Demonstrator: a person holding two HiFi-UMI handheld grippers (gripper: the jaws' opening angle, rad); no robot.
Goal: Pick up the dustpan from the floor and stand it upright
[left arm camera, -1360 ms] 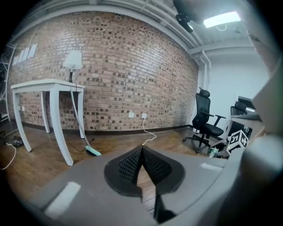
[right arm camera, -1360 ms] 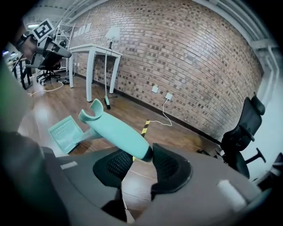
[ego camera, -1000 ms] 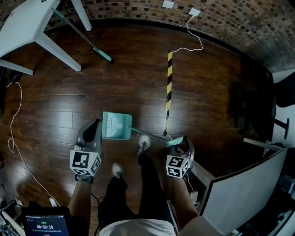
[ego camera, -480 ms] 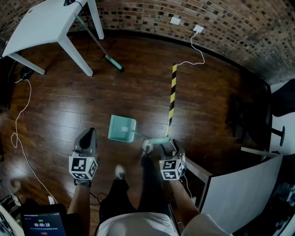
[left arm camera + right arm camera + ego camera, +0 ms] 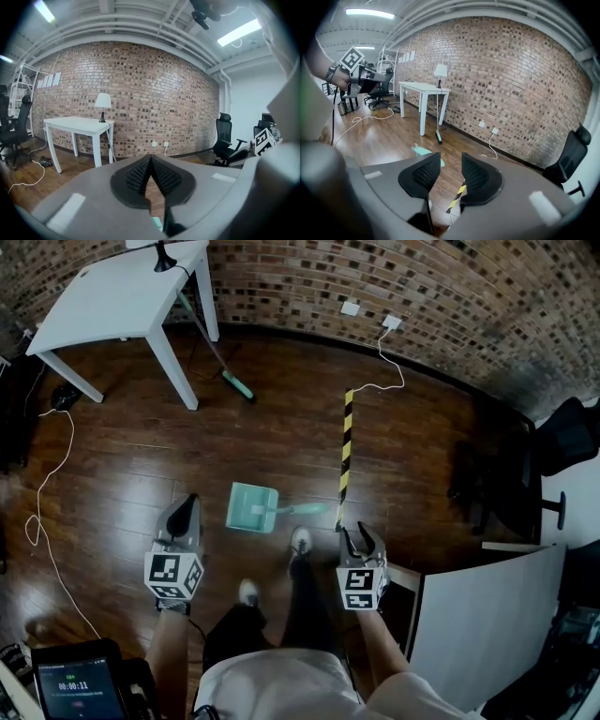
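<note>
Dustpan (image 5: 251, 509), mint-green, long-handled, ungrasped on floor (image 5: 422, 446); left gripper (image 5: 190, 503) clenched empty, right gripper (image 5: 357, 538) closing on nothing.

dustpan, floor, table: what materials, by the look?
Dustpan: probably plastic, matte mint green, moulded one-piece shape.
Floor: dark wood planks or laminate, glossy; seams and glare show.
Table: plain matte white; painted wood or laminate, can't tell.

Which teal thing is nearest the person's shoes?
The teal plastic dustpan, on the floor just ahead of the white shoes. The teal-headed broom stands much farther off, beside the white table.
</note>
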